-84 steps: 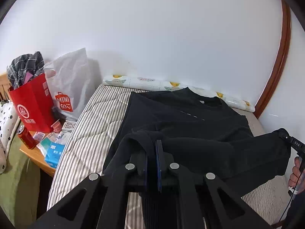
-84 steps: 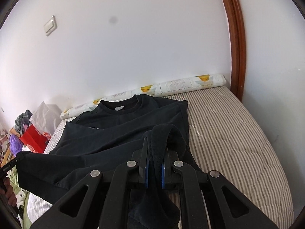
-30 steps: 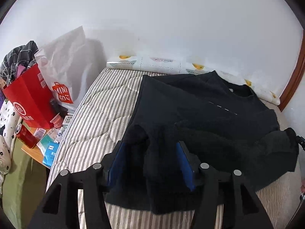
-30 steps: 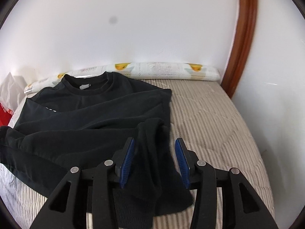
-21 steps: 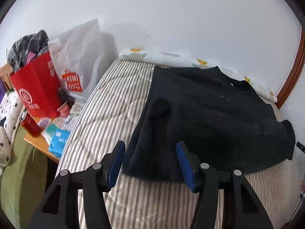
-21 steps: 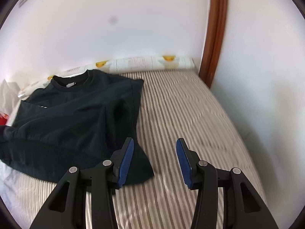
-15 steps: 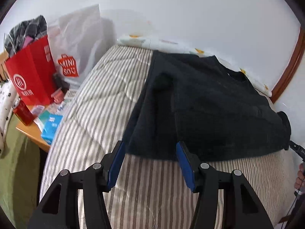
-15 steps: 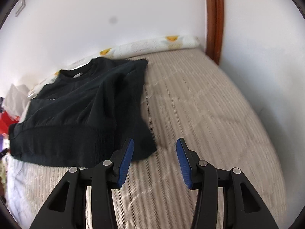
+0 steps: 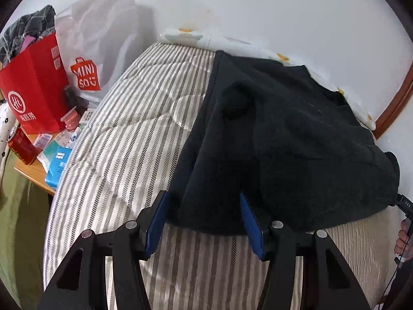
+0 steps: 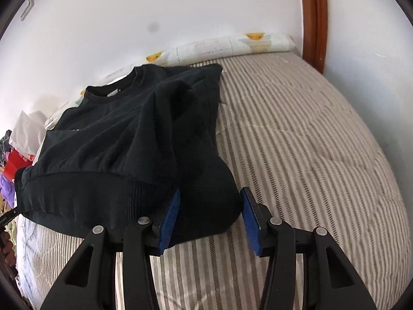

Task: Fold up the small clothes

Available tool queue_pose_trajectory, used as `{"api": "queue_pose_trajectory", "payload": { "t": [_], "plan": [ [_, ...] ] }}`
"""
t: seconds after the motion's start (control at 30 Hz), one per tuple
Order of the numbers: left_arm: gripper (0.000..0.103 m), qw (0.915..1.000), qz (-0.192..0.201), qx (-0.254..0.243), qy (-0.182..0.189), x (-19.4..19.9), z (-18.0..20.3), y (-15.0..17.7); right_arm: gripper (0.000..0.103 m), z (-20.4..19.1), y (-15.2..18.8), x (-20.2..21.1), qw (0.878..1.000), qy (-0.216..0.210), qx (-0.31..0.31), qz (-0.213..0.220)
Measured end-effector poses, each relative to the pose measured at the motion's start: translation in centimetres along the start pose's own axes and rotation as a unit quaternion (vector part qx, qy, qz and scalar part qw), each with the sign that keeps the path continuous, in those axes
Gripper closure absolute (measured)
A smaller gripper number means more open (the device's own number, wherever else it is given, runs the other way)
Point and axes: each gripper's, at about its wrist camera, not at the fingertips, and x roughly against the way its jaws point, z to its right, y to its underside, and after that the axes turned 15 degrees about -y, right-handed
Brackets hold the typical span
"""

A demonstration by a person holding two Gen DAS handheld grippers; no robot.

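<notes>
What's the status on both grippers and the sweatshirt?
Left gripper open, right gripper open. Black sweatshirt lies on striped mattress, hem between fingers, ungripped. Nothing in the way.

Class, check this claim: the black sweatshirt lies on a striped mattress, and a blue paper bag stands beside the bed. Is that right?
Not quite. The black sweatshirt does lie on the striped mattress, but the paper bag beside the bed is red, not blue. The left wrist view shows it.
</notes>
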Motion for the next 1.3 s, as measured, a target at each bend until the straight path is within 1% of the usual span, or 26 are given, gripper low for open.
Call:
{"api": "queue_pose_trajectory", "payload": {
  "t": [0.07,0.17,0.2,0.23,0.27,0.3,0.33,0.37,0.4,0.47,0.6,0.77,0.97,1.17,1.3],
  "plan": [
    [0.050,0.9999,0.000,0.011,0.004,-0.5,-0.1,0.0,0.056,0.1,-0.2,-0.4,1.000,-0.003,-0.002,-0.001],
    [0.050,0.9999,0.006,0.009,-0.004,-0.6,0.2,-0.1,0.056,0.0,-0.3,-0.8,1.000,-0.002,0.004,0.000],
    [0.052,0.9999,0.009,0.007,-0.009,-0.6,0.3,0.0,0.057,0.1,-0.3,-0.8,1.000,-0.004,0.004,-0.001],
    [0.056,0.9998,0.011,0.004,-0.014,-0.5,0.5,0.0,0.061,0.2,-0.3,-0.8,1.000,-0.012,0.004,-0.001],
    [0.068,0.9997,0.016,-0.003,-0.017,-0.4,0.8,0.1,0.072,0.2,-0.3,-0.7,1.000,-0.030,0.004,-0.003],
    [0.078,0.9995,0.020,-0.012,-0.023,-0.2,1.1,0.2,0.073,0.2,-0.3,-0.5,0.999,-0.032,0.004,0.000],
    [0.083,0.9994,0.022,-0.015,-0.020,0.0,1.3,0.3,0.079,-0.1,-0.1,-0.4,1.000,-0.027,0.011,0.003],
    [0.085,0.9994,0.024,-0.017,-0.019,0.3,1.4,0.3,0.082,-0.4,0.0,-0.3,1.000,-0.020,0.021,0.007],
    [0.087,0.9992,0.027,-0.018,-0.024,0.6,1.5,0.5,0.083,-0.9,0.2,-0.1,0.999,-0.010,0.034,0.009],
    [0.088,0.9988,0.033,-0.024,-0.026,1.2,1.5,0.7,0.085,-1.6,0.6,0.2,0.999,0.004,0.045,0.013],
    [0.088,0.9989,0.039,-0.022,-0.016,2.8,0.6,1.6,0.085,-1.5,0.9,1.6,0.999,-0.014,0.024,0.019],
    [0.088,0.9991,0.034,-0.025,-0.009,4.4,-0.1,3.7,0.085,-2.4,2.1,3.6,0.999,-0.009,0.028,0.015],
    [0.088,0.9986,0.039,-0.033,-0.011,6.6,-0.6,7.0,0.085,-2.7,4.9,5.9,1.000,-0.007,0.022,0.019],
    [0.088,0.9988,0.039,-0.030,-0.002,8.4,-1.4,10.1,0.085,-2.6,8.3,8.4,0.999,-0.002,0.028,0.019],
    [0.088,0.9984,0.042,-0.037,0.000,9.5,-1.5,11.7,0.085,-2.3,9.5,9.5,0.999,0.001,0.028,0.022]
  ]
}}
